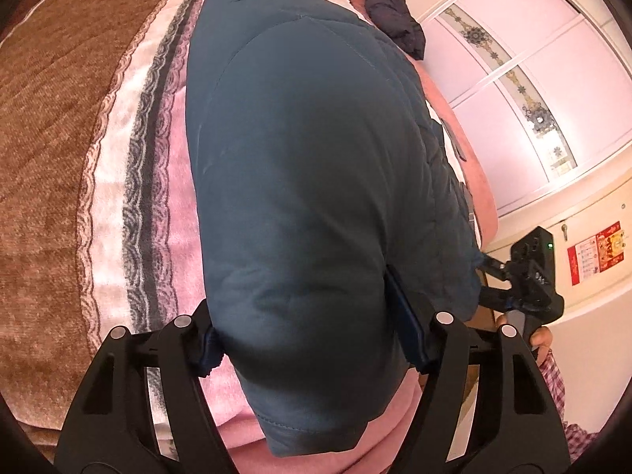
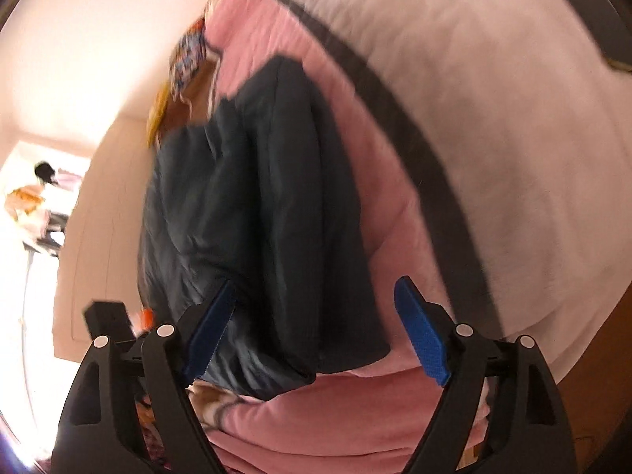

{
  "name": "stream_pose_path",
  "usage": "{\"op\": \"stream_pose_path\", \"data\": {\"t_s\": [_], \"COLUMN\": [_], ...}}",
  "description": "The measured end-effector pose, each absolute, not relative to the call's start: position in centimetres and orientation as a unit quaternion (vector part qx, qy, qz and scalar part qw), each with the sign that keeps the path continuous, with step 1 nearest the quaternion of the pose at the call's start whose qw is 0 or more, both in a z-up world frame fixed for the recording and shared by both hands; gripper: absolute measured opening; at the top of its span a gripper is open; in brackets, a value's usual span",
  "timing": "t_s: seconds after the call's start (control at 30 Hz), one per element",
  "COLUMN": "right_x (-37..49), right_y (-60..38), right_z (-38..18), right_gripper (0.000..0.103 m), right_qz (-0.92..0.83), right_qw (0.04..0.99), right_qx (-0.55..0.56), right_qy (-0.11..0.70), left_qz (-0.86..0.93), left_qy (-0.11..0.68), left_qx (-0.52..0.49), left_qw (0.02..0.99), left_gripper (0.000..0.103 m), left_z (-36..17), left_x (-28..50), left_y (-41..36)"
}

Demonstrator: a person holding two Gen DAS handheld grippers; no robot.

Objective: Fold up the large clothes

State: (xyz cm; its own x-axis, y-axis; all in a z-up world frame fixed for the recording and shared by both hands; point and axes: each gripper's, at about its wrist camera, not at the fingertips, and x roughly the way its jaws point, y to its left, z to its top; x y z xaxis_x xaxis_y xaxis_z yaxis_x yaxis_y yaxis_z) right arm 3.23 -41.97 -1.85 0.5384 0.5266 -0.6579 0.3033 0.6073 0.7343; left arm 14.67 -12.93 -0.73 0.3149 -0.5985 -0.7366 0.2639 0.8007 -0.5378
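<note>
Two grippers flank the folded jacket [image 1: 308, 166]: left gripper [image 1: 316, 347] grips its padded end, right gripper [image 2: 316, 331] gapes empty, needing a fresh hold.

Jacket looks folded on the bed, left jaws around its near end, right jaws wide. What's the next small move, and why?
Probably open the left gripper wider and lift it off: the jacket lies folded on the pink blanket, and the right gripper stands open, holding nothing.
</note>
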Motion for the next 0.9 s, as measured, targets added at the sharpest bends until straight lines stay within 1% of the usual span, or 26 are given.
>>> {"op": "stream_pose_path", "data": {"t_s": [0.2, 0.4, 0.53, 0.57, 0.6, 0.63, 0.7, 0.73, 0.77, 0.8, 0.9], "right_x": [4.0, 5.0, 5.8, 6.1, 6.3, 6.5, 6.6, 6.6, 6.7, 6.8, 7.4], "right_y": [-41.6, -41.2, -40.8, -40.6, -40.3, -40.1, -39.5, -39.5, -39.1, -38.7, -37.0], "right_z": [-5.1, -7.7, -8.4, -8.3, -8.2, -8.1, -7.5, -7.2, -6.9, -6.5, -5.2], "right_gripper": [0.087, 0.091, 0.091, 0.089, 0.083, 0.08, 0.062, 0.058, 0.041, 0.035, 0.029], "right_qz": [0.094, 0.132, 0.143, 0.143, 0.143, 0.143, 0.152, 0.149, 0.156, 0.166, 0.16], "right_qw": [0.733, 0.707, 0.71, 0.712, 0.717, 0.72, 0.729, 0.734, 0.741, 0.744, 0.768], "right_qx": [0.458, 0.491, 0.483, 0.477, 0.467, 0.461, 0.454, 0.447, 0.441, 0.441, 0.402], "right_qy": [0.494, 0.492, 0.493, 0.495, 0.498, 0.498, 0.49, 0.488, 0.482, 0.474, 0.472], "left_qz": [-0.278, -0.299, -0.308, -0.31, -0.312, -0.314, -0.317, -0.317, -0.318, -0.318, -0.318], "left_qy": [0.505, 0.48, 0.465, 0.46, 0.457, 0.453, 0.445, 0.439, 0.433, 0.429, 0.422], "left_qx": [-0.156, -0.156, -0.142, -0.137, -0.134, -0.13, -0.125, -0.122, -0.122, -0.128, -0.14], "left_qw": [0.802, 0.81, 0.818, 0.82, 0.822, 0.824, 0.828, 0.832, 0.834, 0.835, 0.837], "left_gripper": [0.07, 0.07, 0.069, 0.068, 0.068, 0.068, 0.066, 0.066, 0.065, 0.064, 0.063], "left_z": [-1.5, -1.9, -1.9, -1.8, -1.8, -1.7, -1.5, -1.3, -1.2, -1.0, -0.8], "left_x": [13.5, 13.2, 12.8, 12.6, 12.5, 12.5, 12.2, 12.2, 12.3, 12.5, 13.3], "left_y": [-12.0, -11.4, -11.2, -11.2, -11.1, -11.2, -11.2, -11.1, -10.9, -10.4, -9.1]}}
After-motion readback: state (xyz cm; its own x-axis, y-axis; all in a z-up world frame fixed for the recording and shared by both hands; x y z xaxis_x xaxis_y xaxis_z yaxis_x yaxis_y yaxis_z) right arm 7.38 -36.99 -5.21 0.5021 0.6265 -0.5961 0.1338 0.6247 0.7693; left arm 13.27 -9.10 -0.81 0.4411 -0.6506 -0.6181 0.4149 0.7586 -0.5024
